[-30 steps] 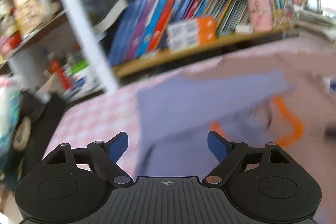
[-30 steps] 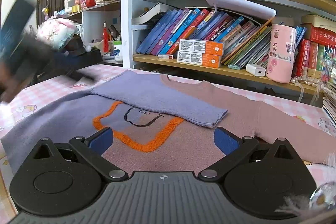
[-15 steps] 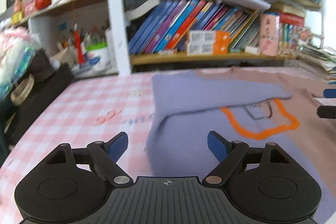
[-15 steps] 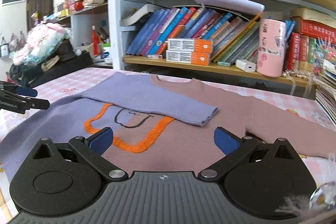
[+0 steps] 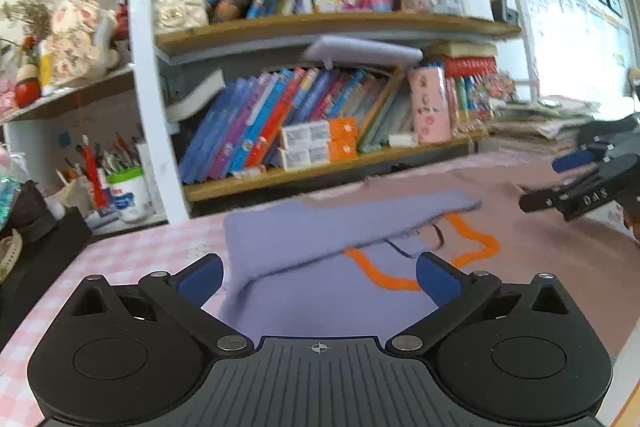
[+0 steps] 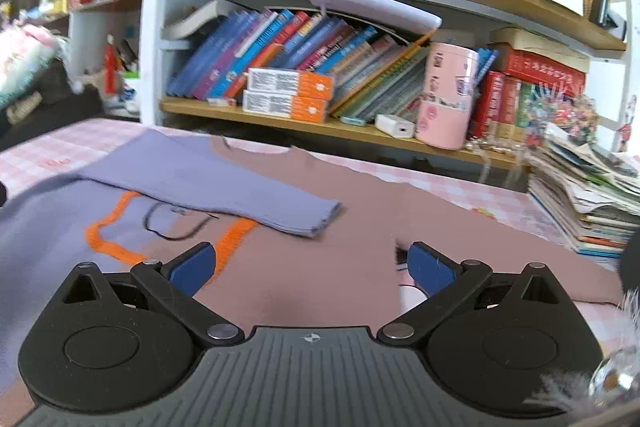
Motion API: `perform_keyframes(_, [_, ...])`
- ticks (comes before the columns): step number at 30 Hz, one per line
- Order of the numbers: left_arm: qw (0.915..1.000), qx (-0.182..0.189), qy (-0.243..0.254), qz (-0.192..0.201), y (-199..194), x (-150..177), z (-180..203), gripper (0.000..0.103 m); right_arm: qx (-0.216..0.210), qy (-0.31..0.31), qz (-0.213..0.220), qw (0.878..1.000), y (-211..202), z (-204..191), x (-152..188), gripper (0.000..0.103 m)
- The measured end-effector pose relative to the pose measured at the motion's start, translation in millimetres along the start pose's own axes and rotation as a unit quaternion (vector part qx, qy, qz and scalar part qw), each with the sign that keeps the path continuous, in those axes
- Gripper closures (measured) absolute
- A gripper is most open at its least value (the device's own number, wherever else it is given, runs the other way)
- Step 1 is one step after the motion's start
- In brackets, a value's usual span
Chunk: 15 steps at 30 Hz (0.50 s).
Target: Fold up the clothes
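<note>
The sweater (image 6: 328, 243) lay flat on the counter (image 6: 52, 155), which was covered in pink-checked cloth. Its body was half lilac and half dusty brown, with an orange outline on the chest. The lilac sleeve (image 6: 224, 191) was folded across the chest, its cuff ending near the middle of the garment. The brown sleeve (image 6: 500, 247) stretched out flat toward the right, its lower edge lying beside the counter's near edge.

The left claw (image 5: 318, 277) stood over the lilac side of the sweater with its jaws opening wide; cloth showed below the gap, but the blue pads (image 5: 202, 279) pressed on nothing. To its left, bare checked cloth ran toward a dark bag (image 5: 36, 247) at the counter's end.

The right claw (image 6: 310, 269) was also spread open and empty, poised over the brown half near where the brown sleeve joins the body. In the left wrist view it appeared at the far right edge, well apart from the left claw.

The neckline (image 6: 260, 151) lay just short of the bookshelf (image 6: 320, 123), leaving only a thin strip of counter behind the sweater. On the right, a stack of papers and magazines (image 6: 584, 195) sat near the brown sleeve and closed off that side.
</note>
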<state>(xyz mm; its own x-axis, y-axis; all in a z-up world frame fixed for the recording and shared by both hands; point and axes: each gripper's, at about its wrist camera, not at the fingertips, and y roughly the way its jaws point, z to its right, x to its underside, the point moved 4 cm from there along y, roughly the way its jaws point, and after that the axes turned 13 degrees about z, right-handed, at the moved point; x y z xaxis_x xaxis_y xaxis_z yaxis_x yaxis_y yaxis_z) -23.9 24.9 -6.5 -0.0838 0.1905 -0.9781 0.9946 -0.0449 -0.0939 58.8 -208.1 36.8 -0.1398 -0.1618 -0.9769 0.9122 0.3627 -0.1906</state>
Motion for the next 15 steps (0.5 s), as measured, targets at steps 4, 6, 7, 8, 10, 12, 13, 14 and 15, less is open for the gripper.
perform_keyframes(4, [0.9998,0.018,-0.004,0.0,2,-1,1,0.0,0.024,-0.007,-0.019,1.0,5,1,3,0.0])
perform_keyframes(6, [0.9996,0.024,-0.009,0.012,-3,0,0,0.0,0.031,-0.008,-0.032,0.999,9,2,6,0.0])
perform_keyframes(7, [0.9994,0.028,-0.01,0.017,-5,0,0,0.0,0.032,-0.007,-0.037,0.999,10,3,7,0.0])
perform_keyframes(8, [0.9993,0.03,-0.009,0.019,-6,0,1,0.0,0.03,-0.006,-0.042,0.999,12,4,7,0.0])
perform_keyframes(10, [0.9992,0.033,-0.005,0.023,-7,0,3,0.0,0.025,0.001,-0.05,0.998,14,6,9,0.0])
perform_keyframes(12, [0.999,0.037,-0.004,0.026,-9,-1,4,0.0,0.025,0.009,-0.051,0.998,14,8,10,0.0])
perform_keyframes(13, [0.9989,0.038,-0.004,0.027,-9,-1,5,0.0,0.026,0.014,-0.049,0.998,13,10,10,0.0])
perform_keyframes(14, [0.9989,0.038,-0.006,0.026,-8,-1,4,0.0,0.028,0.018,-0.047,0.998,12,12,9,0.0])
perform_keyframes(15, [0.9989,0.038,-0.007,0.025,-8,0,4,0.0,0.029,0.024,-0.045,0.998,11,14,9,0.0])
